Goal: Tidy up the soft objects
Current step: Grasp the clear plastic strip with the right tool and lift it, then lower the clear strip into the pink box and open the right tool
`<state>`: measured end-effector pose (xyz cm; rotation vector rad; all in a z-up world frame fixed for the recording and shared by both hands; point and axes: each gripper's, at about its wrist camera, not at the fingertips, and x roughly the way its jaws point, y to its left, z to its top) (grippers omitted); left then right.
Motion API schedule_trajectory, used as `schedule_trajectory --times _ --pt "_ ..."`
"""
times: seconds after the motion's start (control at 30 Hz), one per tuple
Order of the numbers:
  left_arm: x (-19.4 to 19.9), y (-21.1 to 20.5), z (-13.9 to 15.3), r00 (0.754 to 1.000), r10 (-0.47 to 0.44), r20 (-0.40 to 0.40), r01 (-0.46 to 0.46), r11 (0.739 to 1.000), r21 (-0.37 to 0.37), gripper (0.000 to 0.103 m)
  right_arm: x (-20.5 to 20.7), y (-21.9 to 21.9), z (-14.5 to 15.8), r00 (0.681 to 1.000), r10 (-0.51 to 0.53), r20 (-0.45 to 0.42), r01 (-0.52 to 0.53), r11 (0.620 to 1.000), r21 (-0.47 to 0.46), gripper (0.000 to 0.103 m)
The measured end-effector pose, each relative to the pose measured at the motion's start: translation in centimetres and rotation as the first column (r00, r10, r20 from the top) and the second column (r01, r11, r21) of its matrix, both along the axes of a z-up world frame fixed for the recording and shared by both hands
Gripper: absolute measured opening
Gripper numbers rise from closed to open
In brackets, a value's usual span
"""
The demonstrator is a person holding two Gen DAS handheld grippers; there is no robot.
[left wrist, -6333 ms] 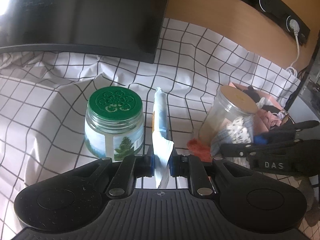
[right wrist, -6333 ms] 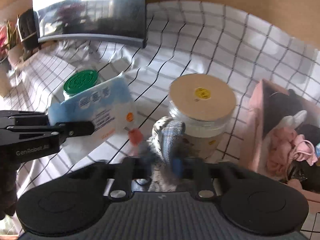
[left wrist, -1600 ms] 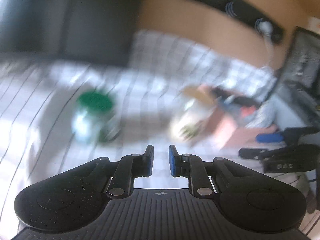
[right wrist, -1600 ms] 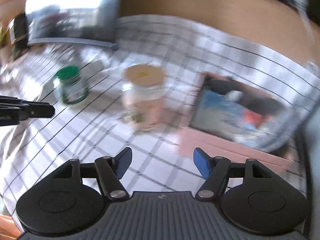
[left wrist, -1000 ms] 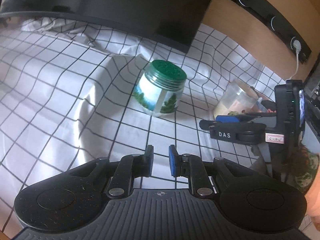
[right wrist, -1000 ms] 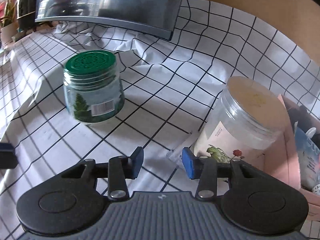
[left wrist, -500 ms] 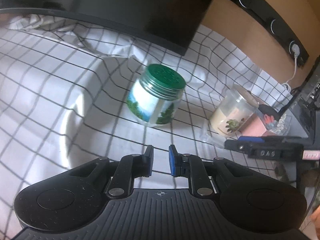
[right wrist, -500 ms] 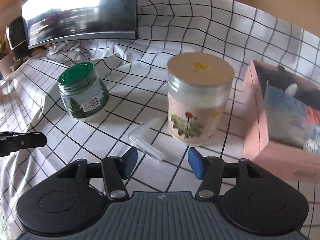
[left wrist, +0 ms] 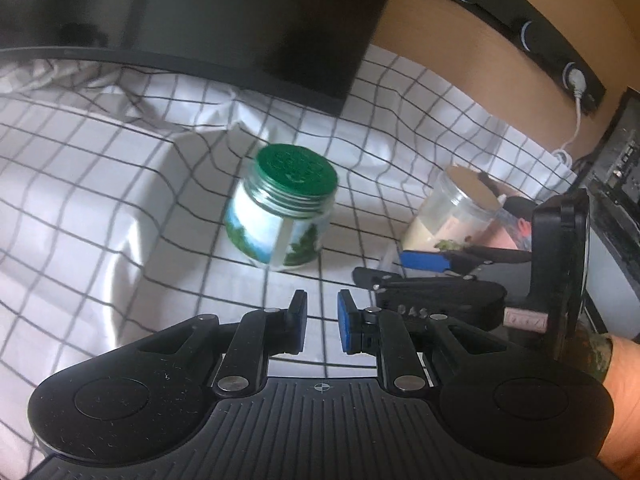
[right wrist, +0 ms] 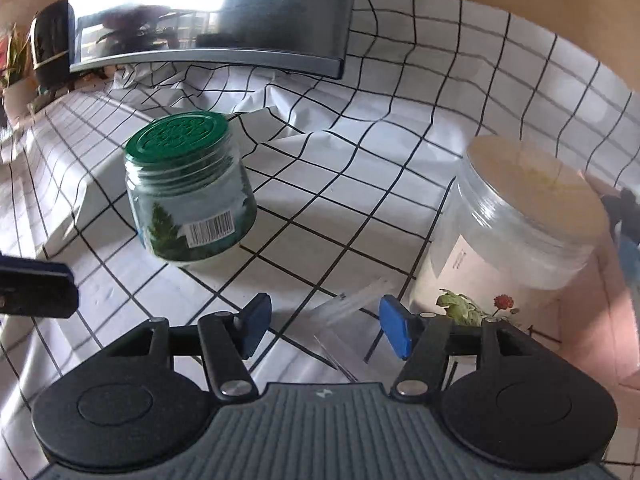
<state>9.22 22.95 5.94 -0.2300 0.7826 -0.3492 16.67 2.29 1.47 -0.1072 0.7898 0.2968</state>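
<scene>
Standing apart, the fingers of the right gripper [right wrist: 324, 330] were held wide over a clear plastic packet [right wrist: 346, 334] on the checked cloth [right wrist: 360, 184]. The left gripper [left wrist: 322, 320] was kept nearly closed, empty. The soft things were seen in a pink box [right wrist: 612, 344] beside the beige-lidded jar [right wrist: 516, 232].

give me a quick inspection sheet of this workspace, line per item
surface: white black-grid cloth, wrinkled near the monitor
job's things: pink box at right edge, contents blurred; clear plastic wrapper flat on the cloth ahead of the right gripper
clutter: green-lid jar; tan-lid jar, both closed
grippers: left gripper nearly closed, empty; right gripper open, empty
cables: white plug and cord in the wall power strip
surroundings: dark monitor, wooden wall panel
</scene>
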Motion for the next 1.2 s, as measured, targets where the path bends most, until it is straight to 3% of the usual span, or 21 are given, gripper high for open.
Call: schedule_trajectory --times 0.07,0.13,0.2,0.6,0.87,1.03,1.2 --pt "-0.1 0.1 -0.1 1.0 0.017 -0.014 -0.017 1.0 0.008 0.018 -0.1 -0.1 0.0 1.0 0.008 -0.014 -0.007 1.0 0.02 0.054" --pt "-0.1 0.2 -0.4 0.999 0.026 -0.03 -0.026 1.0 0.013 0.018 -0.6 0.3 0.1 0.999 0.04 -0.01 -0.04 0.999 0.009 0.033" --pt "0.0 0.1 -0.6 0.999 0.027 -0.046 -0.027 1.0 0.014 0.018 -1.1 0.7 0.3 0.998 0.069 -0.017 -0.069 0.998 0.002 0.024" --pt "0.1 -2.9 -0.8 0.996 -0.038 -0.078 0.04 0.999 0.031 0.018 -6.7 -1.7 3.0 0.992 0.124 -0.037 -0.125 0.992 -0.014 0.024" --pt "-0.1 -8.7 -1.5 0.971 -0.184 -0.151 0.192 0.981 0.039 0.018 -11.8 -8.9 5.0 0.999 -0.016 -0.03 0.013 0.997 -0.072 0.024" --pt "-0.8 -14.2 -0.3 0.944 -0.31 -0.112 0.314 0.949 0.025 0.018 -13.8 -14.3 7.0 0.99 -0.126 0.057 0.133 0.983 -0.127 0.024" --pt "-2.1 -17.9 0.6 0.922 -0.381 -0.071 0.384 0.922 0.039 0.018 -12.3 -19.2 10.1 0.96 -0.198 0.198 0.232 0.958 -0.17 0.024"
